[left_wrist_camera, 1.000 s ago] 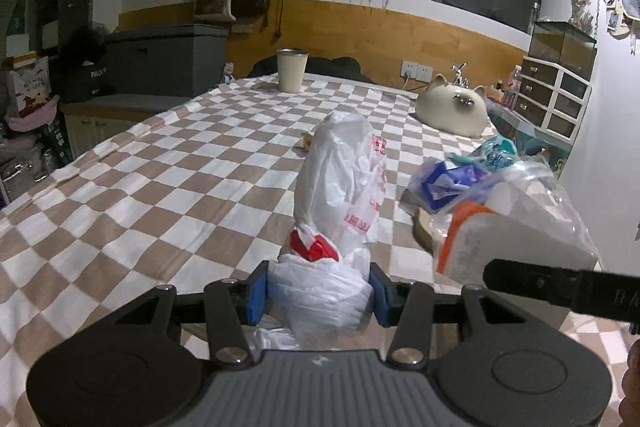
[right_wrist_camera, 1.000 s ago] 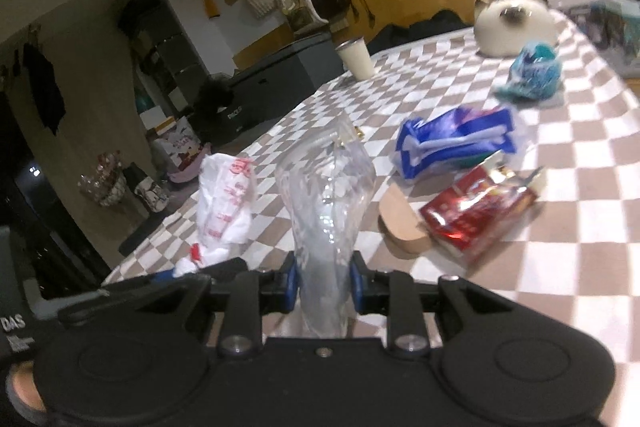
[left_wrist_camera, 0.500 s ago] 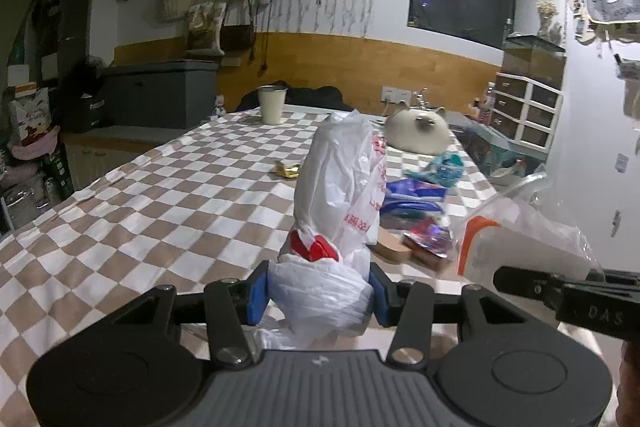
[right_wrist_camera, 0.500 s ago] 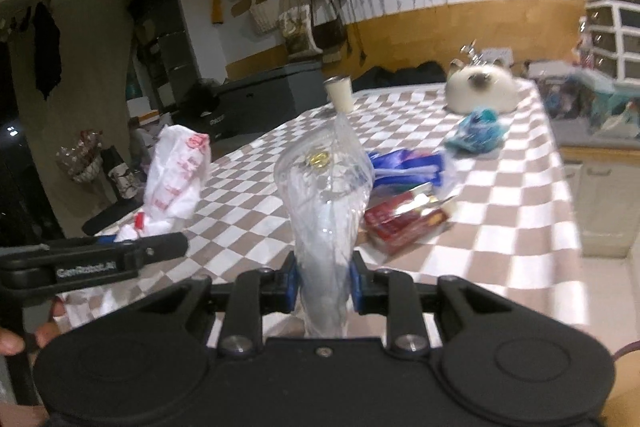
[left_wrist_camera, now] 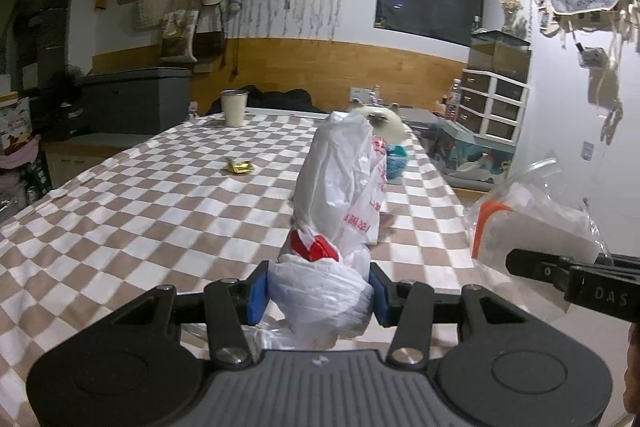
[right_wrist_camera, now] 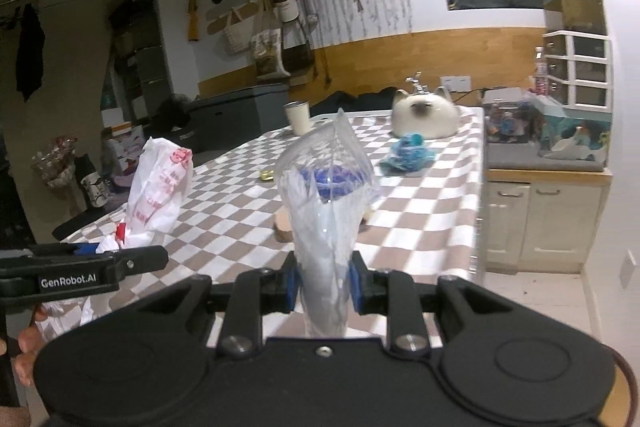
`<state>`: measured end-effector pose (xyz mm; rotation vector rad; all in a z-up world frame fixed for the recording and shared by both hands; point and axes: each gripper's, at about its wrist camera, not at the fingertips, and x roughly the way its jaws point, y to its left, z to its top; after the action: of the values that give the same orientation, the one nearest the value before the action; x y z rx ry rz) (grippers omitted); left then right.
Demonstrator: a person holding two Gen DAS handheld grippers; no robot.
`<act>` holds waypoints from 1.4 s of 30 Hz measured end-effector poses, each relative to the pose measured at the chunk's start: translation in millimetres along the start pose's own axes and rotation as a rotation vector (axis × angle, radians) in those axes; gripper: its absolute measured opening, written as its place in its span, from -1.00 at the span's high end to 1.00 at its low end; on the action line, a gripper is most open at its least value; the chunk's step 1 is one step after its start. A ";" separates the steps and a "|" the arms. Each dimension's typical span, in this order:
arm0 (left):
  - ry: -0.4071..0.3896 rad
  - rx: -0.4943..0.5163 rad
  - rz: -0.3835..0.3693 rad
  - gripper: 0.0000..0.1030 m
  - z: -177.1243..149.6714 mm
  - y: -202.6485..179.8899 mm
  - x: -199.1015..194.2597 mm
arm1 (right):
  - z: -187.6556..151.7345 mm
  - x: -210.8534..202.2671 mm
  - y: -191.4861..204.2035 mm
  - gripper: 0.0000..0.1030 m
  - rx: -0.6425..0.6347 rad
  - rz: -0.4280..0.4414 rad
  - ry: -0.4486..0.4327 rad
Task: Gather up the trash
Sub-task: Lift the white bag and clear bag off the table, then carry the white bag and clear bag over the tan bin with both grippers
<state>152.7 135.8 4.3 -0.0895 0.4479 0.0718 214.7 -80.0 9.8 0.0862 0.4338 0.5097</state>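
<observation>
The left gripper (left_wrist_camera: 318,293) is clamped on the bunched neck of a crumpled white plastic bag with red print (left_wrist_camera: 340,187), which stands up ahead of its blue pads; pinching the gathered part likely keeps the loose film from sliding out. The right gripper (right_wrist_camera: 323,285) is squeezed nearly together on a clear, thin plastic bag (right_wrist_camera: 326,195), its narrow end pinched and its open mouth flaring upward (a sensible hold, since such film has no stiff edge to take).

Both bags hang clear of the brown-and-white checkered tablecloth (left_wrist_camera: 132,211), so this looks like the carrying stage. More litter lies beyond the grippers: a small gold foil wrapper (left_wrist_camera: 239,167) ahead and left of the left gripper, and a crumpled teal-blue wrapper (right_wrist_camera: 408,153) ahead and right of the right one, near a cream cat-shaped ornament (right_wrist_camera: 425,115).
</observation>
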 end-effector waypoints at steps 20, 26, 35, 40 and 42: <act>0.035 0.083 -0.191 0.02 -14.8 -134.7 9.7 | -28.8 -91.3 -114.9 0.50 0.121 -0.211 -0.035; 0.078 0.131 -0.268 0.02 -25.7 -185.8 20.1 | -42.3 -116.2 -153.2 0.50 0.167 -0.273 -0.038; 0.183 0.192 -0.352 0.02 -52.2 -258.6 50.5 | -71.6 -136.6 -216.2 0.50 0.259 -0.347 -0.006; 0.272 0.198 -0.382 0.02 -70.9 -292.8 79.3 | -88.9 -134.0 -250.1 0.50 0.317 -0.382 0.034; 0.306 0.202 -0.389 0.02 -78.4 -305.4 91.7 | -96.4 -130.3 -262.7 0.49 0.344 -0.395 0.053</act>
<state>228.7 -171.1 -84.4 0.0132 0.7327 -0.3733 191.0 -375.3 -76.8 0.3117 0.5722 0.0454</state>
